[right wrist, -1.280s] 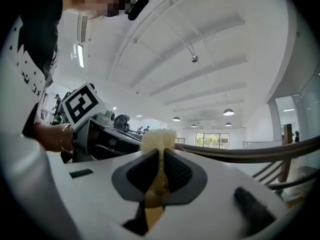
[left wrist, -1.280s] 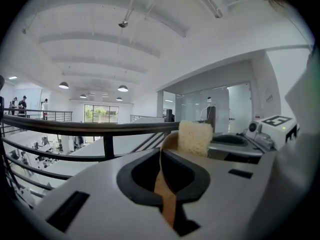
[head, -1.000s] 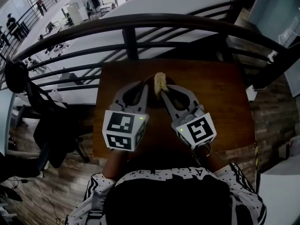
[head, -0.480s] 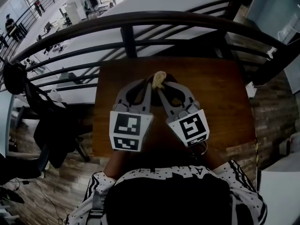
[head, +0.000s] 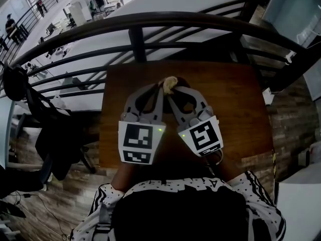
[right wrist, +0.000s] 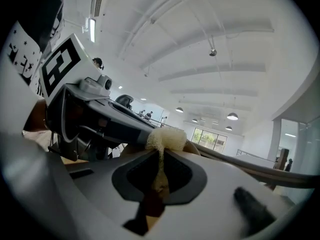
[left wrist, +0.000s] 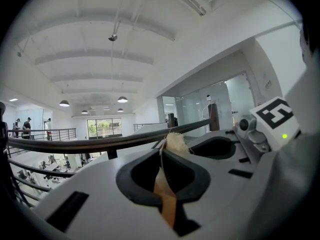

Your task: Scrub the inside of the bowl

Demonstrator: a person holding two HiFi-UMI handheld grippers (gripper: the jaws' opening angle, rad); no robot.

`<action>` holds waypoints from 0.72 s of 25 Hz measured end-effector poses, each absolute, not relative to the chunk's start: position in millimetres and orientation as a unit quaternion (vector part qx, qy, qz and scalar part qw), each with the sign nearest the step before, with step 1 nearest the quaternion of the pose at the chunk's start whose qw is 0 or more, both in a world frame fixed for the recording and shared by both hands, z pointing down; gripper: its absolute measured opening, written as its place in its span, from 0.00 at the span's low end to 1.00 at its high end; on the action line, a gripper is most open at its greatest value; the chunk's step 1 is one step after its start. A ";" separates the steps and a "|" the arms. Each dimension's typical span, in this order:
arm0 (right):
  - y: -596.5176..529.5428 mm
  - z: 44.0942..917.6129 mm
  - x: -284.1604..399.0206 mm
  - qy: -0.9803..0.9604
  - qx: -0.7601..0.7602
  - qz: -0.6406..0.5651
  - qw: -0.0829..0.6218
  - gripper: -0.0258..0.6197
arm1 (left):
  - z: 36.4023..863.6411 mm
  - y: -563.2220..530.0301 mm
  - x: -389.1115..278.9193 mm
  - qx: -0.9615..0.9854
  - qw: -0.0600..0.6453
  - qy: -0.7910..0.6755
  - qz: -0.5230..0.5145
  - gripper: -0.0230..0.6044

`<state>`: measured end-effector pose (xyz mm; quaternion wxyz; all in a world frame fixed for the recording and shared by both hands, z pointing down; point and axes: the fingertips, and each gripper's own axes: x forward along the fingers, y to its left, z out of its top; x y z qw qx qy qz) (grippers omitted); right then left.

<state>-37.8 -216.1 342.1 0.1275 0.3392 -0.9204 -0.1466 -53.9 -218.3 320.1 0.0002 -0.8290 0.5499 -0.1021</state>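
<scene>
Table [head: 235,109], far edge: bowl [right wrist: 192,147], rim apparently clenched in left gripper [left wrist: 162,146]; scrubber [right wrist: 165,138] pinched fast in right gripper [right wrist: 161,156]. Step, likely: scrubbing. Next: sweep scrubber around inner wall.

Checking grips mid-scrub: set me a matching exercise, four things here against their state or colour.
Things:
1 left gripper
2 right gripper
3 scrubber
4 table

States:
A pale and fibrous
B brown wood
C shut on the scrubber
D shut on the thin tan edge of the bowl

Pairs: 1-D, 2-C, 3-A, 4-B
</scene>
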 end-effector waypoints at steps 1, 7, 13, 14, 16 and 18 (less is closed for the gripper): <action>-215.6 342.4 -38.3 -0.919 0.337 -0.152 0.133 0.10 | 320.2 -218.4 -54.2 -0.829 -0.002 0.550 -0.101 0.08; -210.7 346.2 -44.2 -0.913 0.330 -0.179 0.158 0.10 | 322.5 -217.5 -59.5 -0.829 -0.007 0.550 -0.099 0.08; -205.8 350.5 -51.0 -0.915 0.313 -0.188 0.175 0.10 | 321.6 -217.9 -65.3 -0.829 -0.010 0.551 -0.097 0.08; -205.2 352.8 -52.2 -0.915 0.308 -0.189 0.180 0.10 | 321.7 -218.4 -66.5 -0.828 -0.010 0.552 -0.096 0.08; -203.5 357.2 -55.6 -0.917 0.299 -0.188 0.187 0.10 | 322.2 -219.4 -69.4 -0.827 -0.010 0.554 -0.096 0.08; -202.1 360.8 -57.3 -0.918 0.293 -0.185 0.191 0.10 | 323.5 -219.6 -71.0 -0.827 -0.011 0.554 -0.098 0.08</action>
